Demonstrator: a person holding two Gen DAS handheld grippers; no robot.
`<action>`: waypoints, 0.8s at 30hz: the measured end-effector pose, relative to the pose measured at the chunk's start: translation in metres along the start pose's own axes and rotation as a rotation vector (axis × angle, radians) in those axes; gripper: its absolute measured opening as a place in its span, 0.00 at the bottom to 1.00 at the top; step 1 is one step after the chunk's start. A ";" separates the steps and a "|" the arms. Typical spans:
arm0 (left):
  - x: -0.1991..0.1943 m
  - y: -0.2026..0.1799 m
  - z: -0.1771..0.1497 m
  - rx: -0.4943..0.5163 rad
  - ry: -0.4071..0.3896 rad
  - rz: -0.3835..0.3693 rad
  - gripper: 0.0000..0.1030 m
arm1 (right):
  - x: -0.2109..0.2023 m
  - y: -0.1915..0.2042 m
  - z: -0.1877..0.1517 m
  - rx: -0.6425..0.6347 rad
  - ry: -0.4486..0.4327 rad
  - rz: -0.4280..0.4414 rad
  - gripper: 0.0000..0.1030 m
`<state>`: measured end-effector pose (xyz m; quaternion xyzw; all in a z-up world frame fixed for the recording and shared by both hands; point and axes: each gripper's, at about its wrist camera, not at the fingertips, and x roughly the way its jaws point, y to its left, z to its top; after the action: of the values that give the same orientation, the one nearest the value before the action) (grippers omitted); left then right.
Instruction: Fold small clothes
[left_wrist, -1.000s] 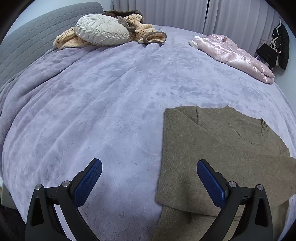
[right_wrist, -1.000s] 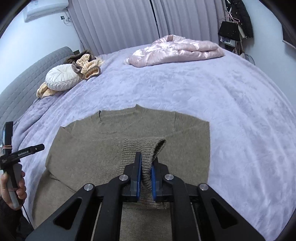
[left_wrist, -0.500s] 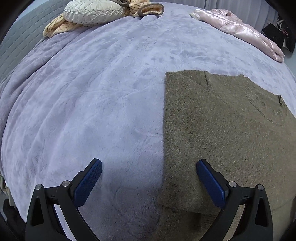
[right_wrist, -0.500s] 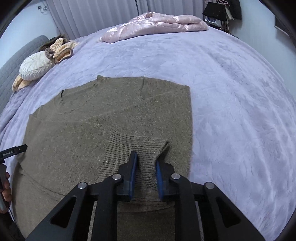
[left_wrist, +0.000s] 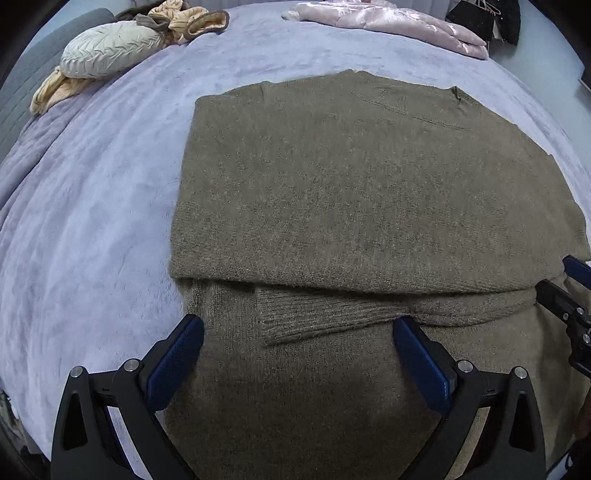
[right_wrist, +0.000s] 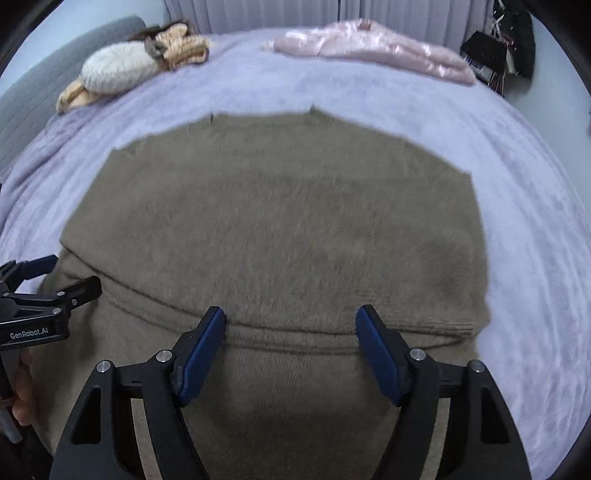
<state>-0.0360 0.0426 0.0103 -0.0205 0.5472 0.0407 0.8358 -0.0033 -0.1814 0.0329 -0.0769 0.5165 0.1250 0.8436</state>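
An olive-brown knit sweater (left_wrist: 351, 192) lies flat on the lavender bed (left_wrist: 92, 229), its sides and sleeves folded across the body. A ribbed cuff (left_wrist: 317, 314) lies across its lower part. My left gripper (left_wrist: 297, 347) is open and empty, low over the sweater's near left part. My right gripper (right_wrist: 291, 332) is open and empty, low over the sweater (right_wrist: 280, 221) near the folded sleeve edge. The left gripper shows at the left edge of the right wrist view (right_wrist: 44, 280); the right one shows at the right edge of the left wrist view (left_wrist: 569, 291).
A pink satin jacket (left_wrist: 391, 18) lies at the far right of the bed. A cream round pillow (left_wrist: 107, 48) and beige knitwear (left_wrist: 184, 22) lie at the far left by the grey headboard (right_wrist: 55, 66). Dark clothes (right_wrist: 513, 44) hang at the far right.
My right gripper has opened and let go of the ribbed sleeve cuff, which now lies flat on the sweater. My left gripper has moved right and closer, over the sweater.
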 end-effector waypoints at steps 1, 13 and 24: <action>-0.007 0.001 -0.002 0.001 -0.013 0.005 1.00 | -0.001 0.002 -0.005 -0.018 -0.024 -0.019 0.76; -0.051 -0.030 -0.101 0.209 -0.156 -0.119 1.00 | -0.042 0.031 -0.110 -0.137 -0.123 -0.013 0.77; -0.085 0.009 -0.178 0.351 -0.154 -0.167 1.00 | -0.095 0.015 -0.219 -0.237 -0.137 -0.031 0.81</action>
<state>-0.2334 0.0340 0.0168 0.0833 0.4770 -0.1233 0.8662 -0.2353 -0.2361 0.0185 -0.1751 0.4382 0.1771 0.8637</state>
